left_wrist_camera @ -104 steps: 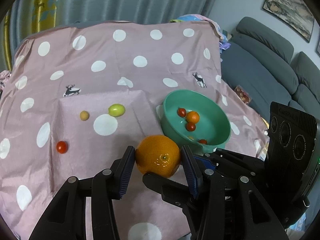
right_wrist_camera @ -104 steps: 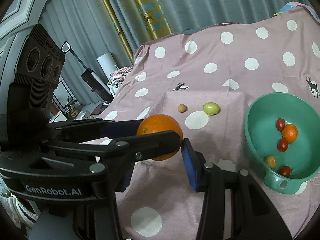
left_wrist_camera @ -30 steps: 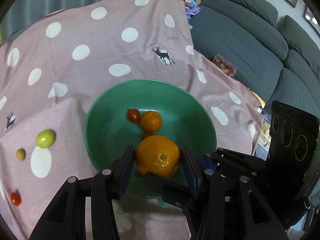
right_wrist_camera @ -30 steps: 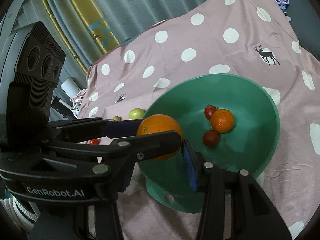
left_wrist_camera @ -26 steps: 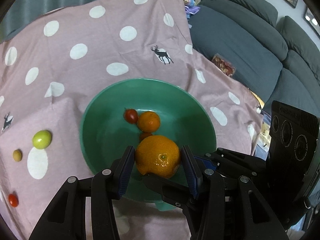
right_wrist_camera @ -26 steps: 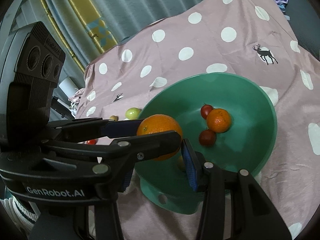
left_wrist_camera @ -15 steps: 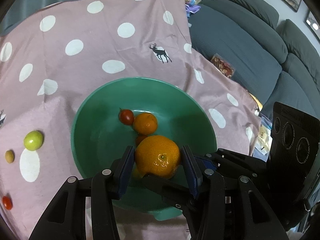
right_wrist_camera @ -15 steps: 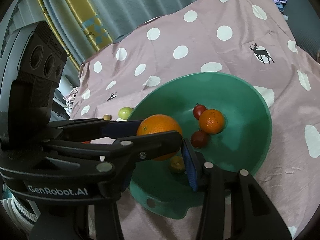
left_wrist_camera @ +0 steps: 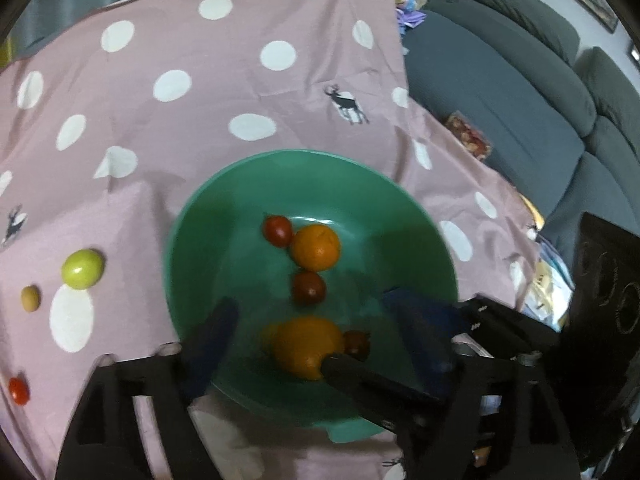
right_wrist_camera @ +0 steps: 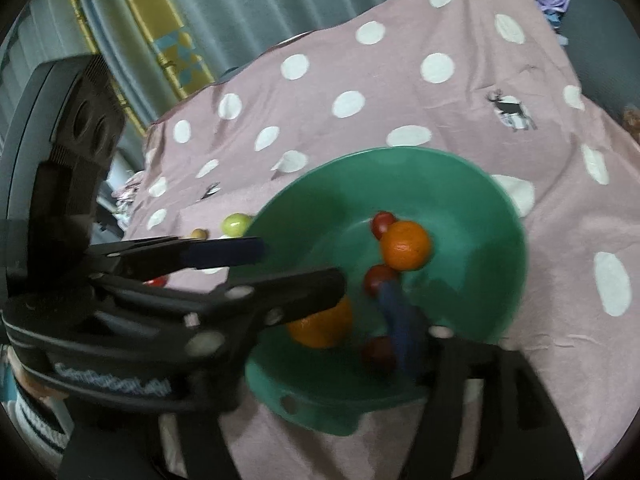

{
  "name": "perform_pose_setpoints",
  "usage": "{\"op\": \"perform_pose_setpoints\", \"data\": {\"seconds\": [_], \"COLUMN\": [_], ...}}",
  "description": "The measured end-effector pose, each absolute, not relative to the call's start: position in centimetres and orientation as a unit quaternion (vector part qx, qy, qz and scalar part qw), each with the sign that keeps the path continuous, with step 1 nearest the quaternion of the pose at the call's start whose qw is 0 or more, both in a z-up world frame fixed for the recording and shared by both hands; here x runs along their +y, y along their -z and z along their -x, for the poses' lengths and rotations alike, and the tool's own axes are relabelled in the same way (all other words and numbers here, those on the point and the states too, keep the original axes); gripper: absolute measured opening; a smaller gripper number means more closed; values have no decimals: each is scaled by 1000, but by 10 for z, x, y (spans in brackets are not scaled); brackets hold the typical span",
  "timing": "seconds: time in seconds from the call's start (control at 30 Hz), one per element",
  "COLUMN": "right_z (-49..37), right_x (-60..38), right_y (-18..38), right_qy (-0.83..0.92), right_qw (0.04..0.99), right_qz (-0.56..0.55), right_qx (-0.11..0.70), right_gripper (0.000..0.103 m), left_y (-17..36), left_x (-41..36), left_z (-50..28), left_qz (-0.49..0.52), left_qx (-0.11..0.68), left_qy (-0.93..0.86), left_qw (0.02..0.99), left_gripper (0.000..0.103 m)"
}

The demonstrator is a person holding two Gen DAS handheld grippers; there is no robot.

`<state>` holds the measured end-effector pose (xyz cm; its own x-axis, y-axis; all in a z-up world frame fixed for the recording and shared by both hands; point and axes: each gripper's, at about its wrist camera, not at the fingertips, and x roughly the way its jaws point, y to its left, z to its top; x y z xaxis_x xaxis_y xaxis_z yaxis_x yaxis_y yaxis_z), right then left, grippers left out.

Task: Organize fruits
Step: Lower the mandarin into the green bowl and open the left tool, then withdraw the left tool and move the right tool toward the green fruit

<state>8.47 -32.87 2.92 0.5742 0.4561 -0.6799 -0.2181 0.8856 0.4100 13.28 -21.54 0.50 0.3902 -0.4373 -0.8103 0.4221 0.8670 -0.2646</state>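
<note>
Left-wrist view first, nearest things first: my left gripper [left_wrist_camera: 312,320] points steeply down into the round green plastic bowl [left_wrist_camera: 192,216], and its blue-padded jaws are opening, well clear of anything. The large round orange [left_wrist_camera: 306,346] lies in the bowl's near floor, between my spread pads but touched by neither, as far as the blur lets me judge. One dark finger of my right gripper [right_wrist_camera: 320,276] crosses in from the right and covers the orange's near edge. A small dark-red cherry tomato [left_wrist_camera: 356,344] sits just beside the orange on its right. Further in lie another dark-red tomato [left_wrist_camera: 308,288], a smaller orange mandarin [left_wrist_camera: 316,247] and a brighter red tomato [left_wrist_camera: 277,231].

From the right wrist, my right jaws are opening too, with nothing pressed between them; the large orange shows below the left gripper's fingers.

Beyond the bowl's left rim, on the pink polka-dot cloth [left_wrist_camera: 200,92], wait a small green round fruit [left_wrist_camera: 82,269], a little tan fruit [left_wrist_camera: 30,298] and a red cherry tomato [left_wrist_camera: 19,390]. They lie to my left, so I judge my left hand the nearer for them. Round fruit offers no long axis to line up on.
</note>
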Motion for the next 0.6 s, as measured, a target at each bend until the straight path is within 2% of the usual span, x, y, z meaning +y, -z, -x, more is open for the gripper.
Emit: {"op": "perform_pose_setpoints", "data": {"seconds": [0.07, 0.2, 0.6], "right_z": [-83, -77, -50], "right_x": [-330, -330, -325], "right_y": [-32, -37, -47], "right_qy": [-183, -167, -181], "right_qw": [879, 886, 886], "right_qz": [-136, -116, -120], "right_qx": [419, 417, 409], "right_gripper": [82, 90, 90], "left_y": [-7, -13, -32], "left_x": [-213, -211, -168], "left_z": [-130, -124, -90], "left_qz": [6, -4, 12], "left_qx": [485, 476, 456], "left_qy": [249, 240, 203], "left_qw": [838, 846, 866], "left_gripper": [97, 98, 98]}}
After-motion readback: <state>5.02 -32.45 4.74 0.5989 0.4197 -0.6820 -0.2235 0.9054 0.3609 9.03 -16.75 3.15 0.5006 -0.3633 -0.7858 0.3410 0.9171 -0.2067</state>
